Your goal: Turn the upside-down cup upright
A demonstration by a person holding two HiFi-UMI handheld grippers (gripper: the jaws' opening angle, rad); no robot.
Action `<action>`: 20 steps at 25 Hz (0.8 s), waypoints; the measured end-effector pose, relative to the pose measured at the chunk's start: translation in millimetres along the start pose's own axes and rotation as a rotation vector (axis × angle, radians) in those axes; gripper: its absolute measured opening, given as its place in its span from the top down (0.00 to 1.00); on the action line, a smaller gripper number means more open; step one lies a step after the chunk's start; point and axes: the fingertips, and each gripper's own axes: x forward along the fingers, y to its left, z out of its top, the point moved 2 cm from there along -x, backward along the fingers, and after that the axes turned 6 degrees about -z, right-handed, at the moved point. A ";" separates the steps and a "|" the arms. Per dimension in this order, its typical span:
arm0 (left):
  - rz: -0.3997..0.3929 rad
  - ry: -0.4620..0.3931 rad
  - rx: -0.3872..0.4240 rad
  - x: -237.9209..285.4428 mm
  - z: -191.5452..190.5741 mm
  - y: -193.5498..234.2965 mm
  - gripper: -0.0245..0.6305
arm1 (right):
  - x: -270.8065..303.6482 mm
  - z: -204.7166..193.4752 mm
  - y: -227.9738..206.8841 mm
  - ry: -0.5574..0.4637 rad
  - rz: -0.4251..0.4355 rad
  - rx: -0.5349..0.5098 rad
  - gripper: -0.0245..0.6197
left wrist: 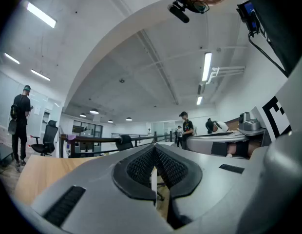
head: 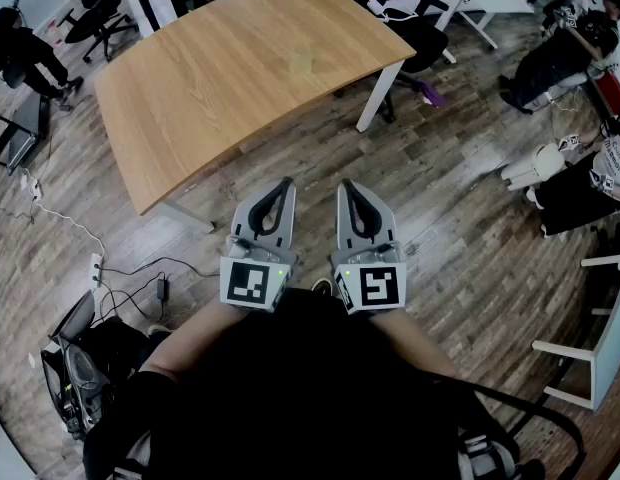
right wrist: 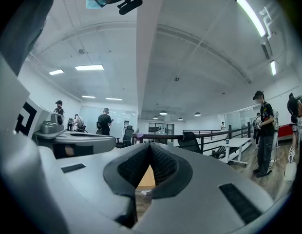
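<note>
Your left gripper [head: 286, 184] and right gripper [head: 346, 185] sit closed, empty; no cup visible, and those floor cables [head: 62, 218] could trip you.

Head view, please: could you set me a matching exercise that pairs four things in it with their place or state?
Things:
1. table
2. left gripper
3. right gripper
4. power strip

Place or state:
a. on the floor, at the picture's left
b. shut, right of its twin
c. light wood, ahead of both grippers
d. shut, left of its twin

Pairs: 1-c, 2-d, 3-b, 4-a.
</note>
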 end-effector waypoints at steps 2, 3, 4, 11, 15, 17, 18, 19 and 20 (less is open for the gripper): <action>-0.001 0.004 -0.003 4.8 0.7 4.0 0.95 | 6.0 0.2 -1.0 0.006 -0.001 -0.004 0.94; -0.002 0.006 -0.005 7.0 0.5 6.3 0.95 | 9.1 0.3 -1.1 0.007 -0.002 -0.004 0.94; -0.003 0.007 -0.007 8.8 -0.3 8.8 0.95 | 12.3 0.3 -0.8 0.007 -0.004 -0.004 0.94; -0.024 0.015 -0.010 12.7 -9.6 29.5 0.95 | 30.9 -7.3 9.5 0.014 -0.022 0.002 0.94; -0.037 0.019 -0.011 17.2 -15.3 44.4 0.95 | 43.8 -13.6 13.7 0.020 -0.048 0.021 0.94; -0.042 0.027 -0.012 23.2 -19.4 52.6 0.95 | 52.5 -19.7 9.9 0.031 -0.070 0.053 0.94; -0.043 0.034 -0.012 27.8 -22.4 57.4 0.95 | 59.0 -23.0 6.0 0.039 -0.084 0.063 0.94; -0.043 0.042 -0.012 33.9 -25.9 63.0 0.95 | 67.7 -26.7 0.7 0.049 -0.100 0.067 0.94; -0.044 0.047 -0.011 41.4 -29.7 68.8 0.95 | 78.1 -30.8 -6.0 0.062 -0.116 0.072 0.94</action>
